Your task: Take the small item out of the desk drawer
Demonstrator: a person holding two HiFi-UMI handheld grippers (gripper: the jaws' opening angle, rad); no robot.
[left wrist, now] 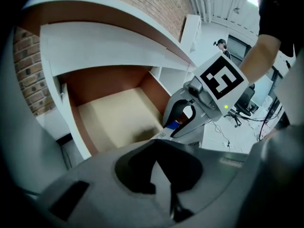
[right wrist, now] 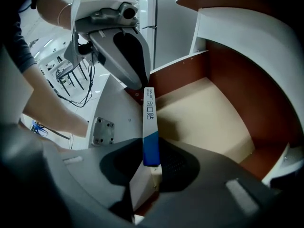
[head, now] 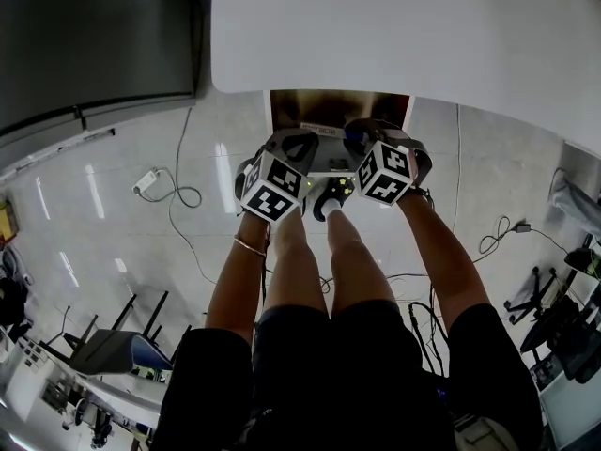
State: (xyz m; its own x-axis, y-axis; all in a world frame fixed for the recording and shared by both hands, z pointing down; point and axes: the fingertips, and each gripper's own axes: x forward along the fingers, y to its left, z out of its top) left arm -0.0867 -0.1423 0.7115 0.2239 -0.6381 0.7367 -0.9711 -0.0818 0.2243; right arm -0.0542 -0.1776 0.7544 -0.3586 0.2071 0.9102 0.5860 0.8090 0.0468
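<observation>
In the head view there are one white desk [head: 404, 26], one open drawer [head: 282, 106] under its edge, one small box [head: 322, 132] and two grippers. Both forearms reach up from the bottom of the frame. Each hand is wrapped round a handle, and the marker cubes sit side by side at the centre. The left gripper [head: 296, 146] and the right gripper [head: 362, 137] lean towards each other over the drawer front. The box lies crosswise between their tips, above the drawer's front edge rather than inside it.

In the left gripper view the left gripper [left wrist: 161, 175], at the bottom centre, has its jaws clamped together on a thin pale end of the box [left wrist: 160, 135]. From there the box runs up and to the right. Its blue end is in the one right gripper [left wrist: 180, 122] seen at the centre right, which tilts down. The drawer [left wrist: 114, 118], at the centre left, shows a bare tan bottom.

In the right gripper view the box [right wrist: 149, 122] stands nearly upright in the frame. Its blue end is at the bottom and its white printed end at the top. The right gripper [right wrist: 151, 167] has its jaws set apart around the blue end, grasping it across its width. At the upper left, the left gripper [right wrist: 142, 82] pinches the white end, slanting down. The drawer [right wrist: 209, 113] lies open at the right.
</observation>
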